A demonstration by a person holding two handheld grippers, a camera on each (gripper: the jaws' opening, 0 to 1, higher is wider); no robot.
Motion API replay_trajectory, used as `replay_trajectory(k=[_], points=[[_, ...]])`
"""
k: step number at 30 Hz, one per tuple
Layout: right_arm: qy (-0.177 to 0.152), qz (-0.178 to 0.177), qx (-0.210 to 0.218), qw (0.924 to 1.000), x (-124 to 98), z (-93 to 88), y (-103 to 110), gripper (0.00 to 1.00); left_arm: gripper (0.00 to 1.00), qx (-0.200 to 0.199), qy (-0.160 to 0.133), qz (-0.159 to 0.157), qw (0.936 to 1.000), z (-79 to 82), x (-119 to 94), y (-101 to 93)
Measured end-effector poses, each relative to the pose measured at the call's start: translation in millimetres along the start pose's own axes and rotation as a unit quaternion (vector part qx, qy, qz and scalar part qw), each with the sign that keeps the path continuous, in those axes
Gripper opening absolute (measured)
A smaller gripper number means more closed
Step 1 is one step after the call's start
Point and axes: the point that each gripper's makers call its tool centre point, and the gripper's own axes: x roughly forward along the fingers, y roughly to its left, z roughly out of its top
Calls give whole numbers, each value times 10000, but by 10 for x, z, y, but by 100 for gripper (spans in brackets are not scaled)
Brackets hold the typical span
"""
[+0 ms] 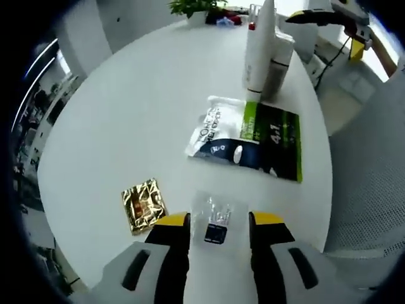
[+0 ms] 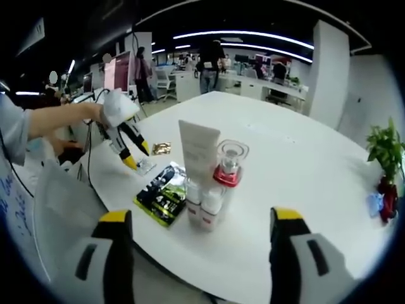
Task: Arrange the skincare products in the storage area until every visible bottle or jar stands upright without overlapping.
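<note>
The cluster of skincare containers, a tall white squeeze tube [image 2: 198, 158] standing on its cap with a clear red-collared pump bottle [image 2: 229, 166] touching it and small white bottles [image 2: 204, 201] at its foot, stands upright on the round white bench [image 2: 297, 171]; whether they stand apart or press together I cannot tell. Just beside them a dark sachet pack with a green band [image 1: 262, 139] lies flat, partly overlapping a white-topped pack [image 1: 212, 126]. Nearer the left gripper [image 1: 219, 221], a small clear sachet with a dark label [image 1: 217, 221] lies on the bench between its spread yellow-tipped jaws, not yet gripped. A crinkled gold foil packet [image 1: 143, 205] lies well apart from it. The right gripper [image 2: 201, 218] hovers before the upright group, jaws wide and holding nothing.

By my judgement the bottles are largely done; the flat packs and loose sachets remain unsorted, the overlap being the main work left.
</note>
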Motion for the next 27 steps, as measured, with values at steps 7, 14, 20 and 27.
replay_trajectory(k=[7,14,20,27], points=[[-93,-49,50,9999,-34,51,-16,98,40,113,232,-18,9997,-104,58,61],[-183,-46,127,9997,-61,94,-28,99,41,254,278,-65,9993,-108,89,72],[-255,-20,78,9996,-84,136,-20,100,41,445,373,-86,9983,-121,119,70],[-254,-68,73,9996,-86,135,-42,100,38,527,426,-152,9976,-122,121,54]])
